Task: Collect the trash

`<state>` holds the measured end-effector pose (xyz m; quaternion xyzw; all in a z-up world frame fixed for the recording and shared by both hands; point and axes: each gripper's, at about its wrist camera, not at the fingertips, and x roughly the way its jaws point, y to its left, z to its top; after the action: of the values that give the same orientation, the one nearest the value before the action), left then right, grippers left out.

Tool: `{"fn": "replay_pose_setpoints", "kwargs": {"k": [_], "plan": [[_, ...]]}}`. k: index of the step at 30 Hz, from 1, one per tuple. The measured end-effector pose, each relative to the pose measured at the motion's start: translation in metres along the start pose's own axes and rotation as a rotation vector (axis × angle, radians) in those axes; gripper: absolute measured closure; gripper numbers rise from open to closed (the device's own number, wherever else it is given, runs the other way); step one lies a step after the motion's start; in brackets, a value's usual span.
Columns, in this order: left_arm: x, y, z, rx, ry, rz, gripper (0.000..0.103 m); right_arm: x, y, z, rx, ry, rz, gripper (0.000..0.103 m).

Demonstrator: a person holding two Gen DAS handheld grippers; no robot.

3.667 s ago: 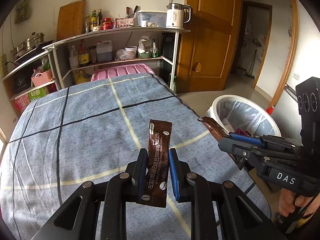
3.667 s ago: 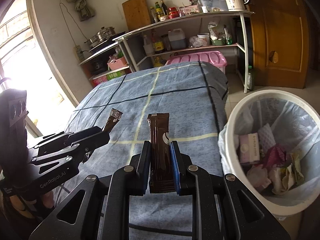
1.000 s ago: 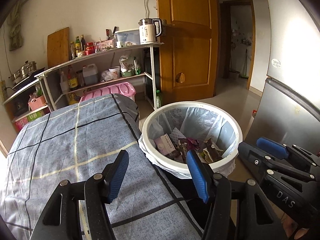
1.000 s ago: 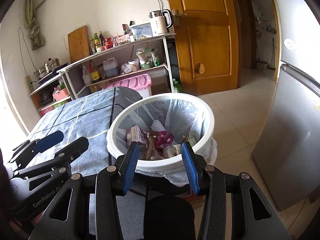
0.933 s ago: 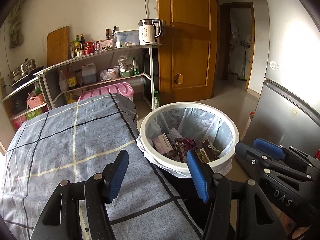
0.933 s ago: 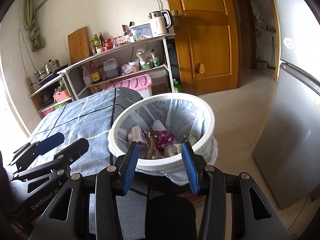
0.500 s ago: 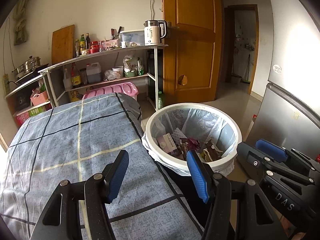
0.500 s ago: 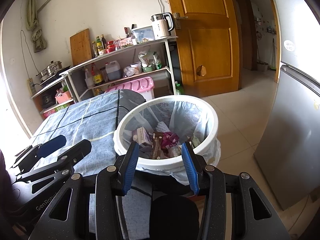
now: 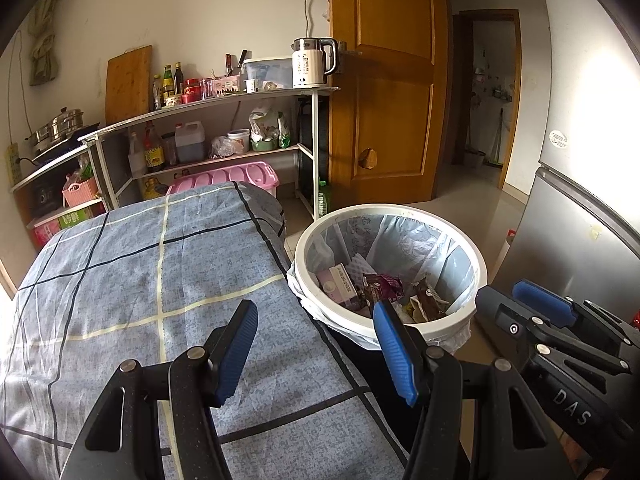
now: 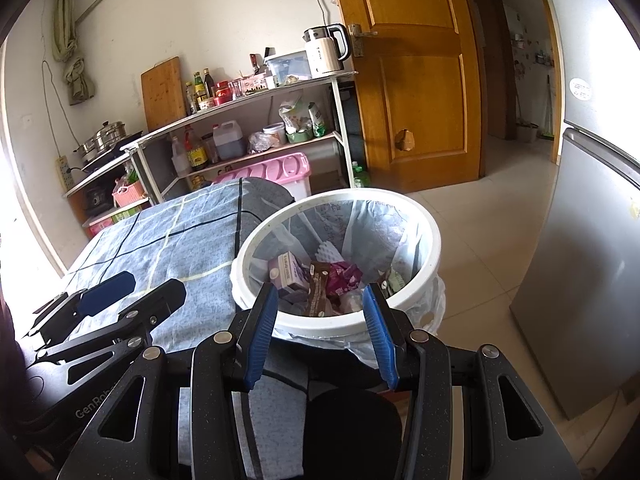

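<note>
Two grippers hang with nothing between their blue-padded fingers, both aimed toward the white trash bin (image 10: 434, 248). The right gripper (image 10: 322, 322) has its jaws spread wide just short of the bin's near rim, and through the gap a brown coffee sachet (image 10: 317, 294) lies among the rubbish inside, next to a pale pink carton (image 10: 286, 274) and a crumpled magenta wrapper (image 10: 345, 278). The left gripper (image 9: 316, 344) is likewise spread open, over the edge of the blue checked cloth (image 9: 132, 276) that covers the table beside the bin. In the left wrist view, one of its finger pads (image 9: 394, 350) overlaps the bin's near rim and hides part of the contents; a second brown sachet (image 9: 426, 300) shows by the bin's right inner wall, partly buried, its print too small to read.

A clear plastic liner (image 10: 384, 224) lines the bin and bunches below its rim. What lies at the bottom of the bin is covered by the upper layer of wrappers.

Behind the bin stands a metal shelf rack (image 9: 224, 98) carrying a white kettle (image 9: 308, 62), bottles and jars whose labels cannot be made out. A pink plastic crate (image 9: 240, 174) sits under the rack, half hidden by the table's far end. Right of the bin a grey refrigerator (image 10: 588, 264) is cut off by the frame, and beyond the bin is a wooden door (image 10: 416, 72).
</note>
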<state>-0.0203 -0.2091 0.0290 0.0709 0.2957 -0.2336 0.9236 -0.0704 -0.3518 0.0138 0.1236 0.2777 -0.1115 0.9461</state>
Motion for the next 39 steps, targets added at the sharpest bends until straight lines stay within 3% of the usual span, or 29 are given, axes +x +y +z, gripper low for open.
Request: {"fn": "replay_pose_setpoints", "kwargs": {"k": [39], "plan": [[-0.0004, 0.0029, -0.0002, -0.004, 0.005, 0.001, 0.043, 0.0004, 0.0031, 0.0001, 0.001, 0.008, 0.006, 0.058]]}}
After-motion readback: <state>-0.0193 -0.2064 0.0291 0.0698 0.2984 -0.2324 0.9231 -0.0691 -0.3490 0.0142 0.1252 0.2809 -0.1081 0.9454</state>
